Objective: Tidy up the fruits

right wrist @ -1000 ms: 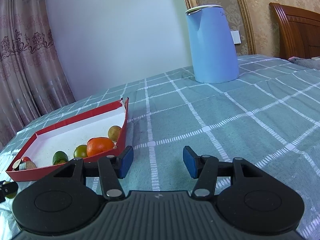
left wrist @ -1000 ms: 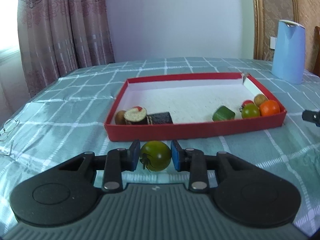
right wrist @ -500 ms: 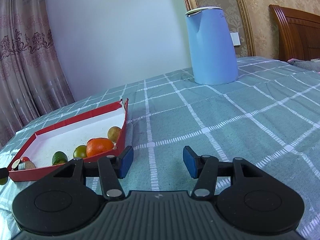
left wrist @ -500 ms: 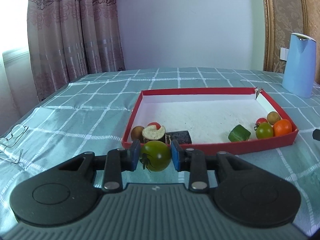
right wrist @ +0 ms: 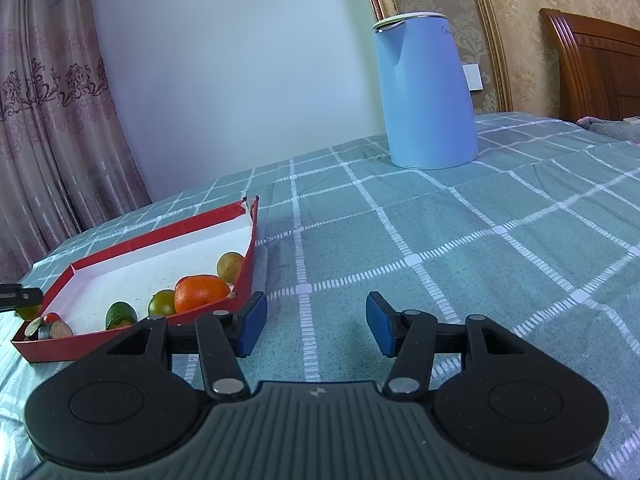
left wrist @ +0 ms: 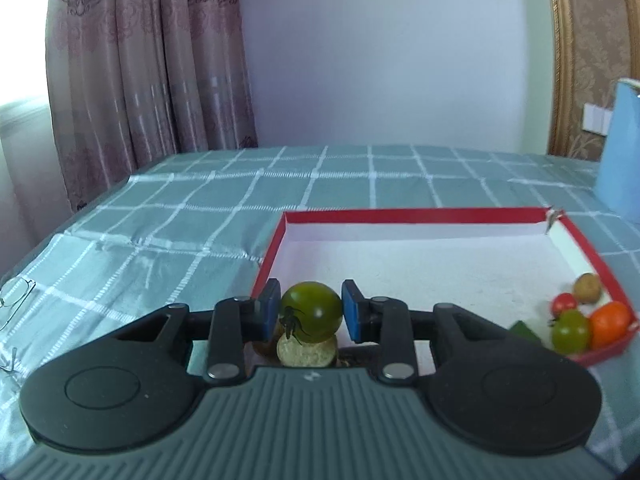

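Observation:
My left gripper (left wrist: pixel 311 311) is shut on a green tomato (left wrist: pixel 312 311) and holds it above the near left corner of the red tray (left wrist: pixel 420 214), over a cut eggplant piece (left wrist: pixel 307 352). At the tray's right end lie an orange (left wrist: pixel 610 323), another green tomato (left wrist: pixel 570 330), a red cherry tomato (left wrist: pixel 564 303), a brown longan (left wrist: pixel 587 288) and a green cucumber piece (left wrist: pixel 524 330). My right gripper (right wrist: pixel 312 324) is open and empty over the cloth to the right of the tray (right wrist: pixel 160 236). The left gripper's tip (right wrist: pixel 20 298) shows at the far left of the right wrist view.
A light blue kettle (right wrist: pixel 426 92) stands on the checked green tablecloth (right wrist: pixel 440 240) behind and to the right of the tray. Eyeglasses (left wrist: pixel 14 300) lie near the table's left edge. Curtains (left wrist: pixel 140 60) hang behind the table.
My left gripper has risen and moved forward with the green tomato, from in front of the tray to above its near left corner. The right gripper has barely moved.

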Available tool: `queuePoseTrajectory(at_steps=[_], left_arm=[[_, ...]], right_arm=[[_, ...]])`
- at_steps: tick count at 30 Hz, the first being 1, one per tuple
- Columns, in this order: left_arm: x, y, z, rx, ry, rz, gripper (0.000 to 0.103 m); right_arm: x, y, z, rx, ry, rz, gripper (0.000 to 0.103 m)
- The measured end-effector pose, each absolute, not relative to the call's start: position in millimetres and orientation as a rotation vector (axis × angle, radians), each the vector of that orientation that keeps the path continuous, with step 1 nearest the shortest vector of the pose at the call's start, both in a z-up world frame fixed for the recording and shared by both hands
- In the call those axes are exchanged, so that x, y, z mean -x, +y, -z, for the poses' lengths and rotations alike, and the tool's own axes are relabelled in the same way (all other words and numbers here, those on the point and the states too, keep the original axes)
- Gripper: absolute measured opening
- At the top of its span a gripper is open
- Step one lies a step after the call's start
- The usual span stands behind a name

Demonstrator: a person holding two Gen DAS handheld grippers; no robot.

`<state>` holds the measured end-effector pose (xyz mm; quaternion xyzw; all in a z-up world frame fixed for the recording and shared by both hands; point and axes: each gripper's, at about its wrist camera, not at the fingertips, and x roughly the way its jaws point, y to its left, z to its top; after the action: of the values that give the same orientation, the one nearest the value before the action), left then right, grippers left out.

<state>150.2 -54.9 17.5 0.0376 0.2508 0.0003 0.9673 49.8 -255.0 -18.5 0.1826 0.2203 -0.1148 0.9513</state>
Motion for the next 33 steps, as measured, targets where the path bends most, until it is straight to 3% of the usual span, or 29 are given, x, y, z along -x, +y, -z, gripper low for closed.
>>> queuePoseTrajectory(at_steps=[3, 8, 12, 14, 18, 20, 21, 25, 29, 33], left_arm=[[-157.5, -55.7, -12.6, -0.085, 0.494, -0.014, 0.031], [-161.7, -57.7, -9.5, -0.077, 0.485, -0.008, 0.049], [-162.8, -59.7, -8.1, -0.07, 0.481, 0.009, 0.053], [-162.3, -60.7, -8.2, -0.07, 0.477, 0.012, 0.071], [-152.7, -59.3, -14.2, -0.064, 0.444, 0.028, 0.084], [-142.1, -57.5, -19.4, -0.06, 0.43, 0.037, 0.1], [-135.8, -56.6, -22.0, -0.059, 0.417, 0.038, 0.102], [-107.3, -54.8, -32.2, -0.096, 0.373, 0.001, 0.103], [-82.1, -47.2, -36.6, -0.078, 0.371, 0.002, 0.103], [-60.8, -34.7, -37.8, -0.04, 0.37, 0.007, 0.103]], right_arm=[[-49.0, -255.5, 18.6, -0.376, 0.443, 0.23, 0.054], [-48.3, -255.3, 18.3, -0.378, 0.439, 0.224, 0.054], [-48.3, -255.5, 18.3, -0.38, 0.436, 0.221, 0.054], [-48.2, -255.5, 18.1, -0.38, 0.434, 0.221, 0.054], [-47.2, -255.7, 17.3, -0.383, 0.425, 0.224, 0.054], [-46.5, -256.3, 17.1, -0.388, 0.421, 0.23, 0.054], [-45.7, -256.6, 16.7, -0.39, 0.416, 0.232, 0.054], [-44.4, -255.9, 15.4, -0.387, 0.407, 0.215, 0.056], [-38.4, -243.6, 9.5, -0.333, 0.379, 0.2, 0.067], [-36.6, -216.6, 4.0, -0.265, 0.398, 0.146, 0.067]])
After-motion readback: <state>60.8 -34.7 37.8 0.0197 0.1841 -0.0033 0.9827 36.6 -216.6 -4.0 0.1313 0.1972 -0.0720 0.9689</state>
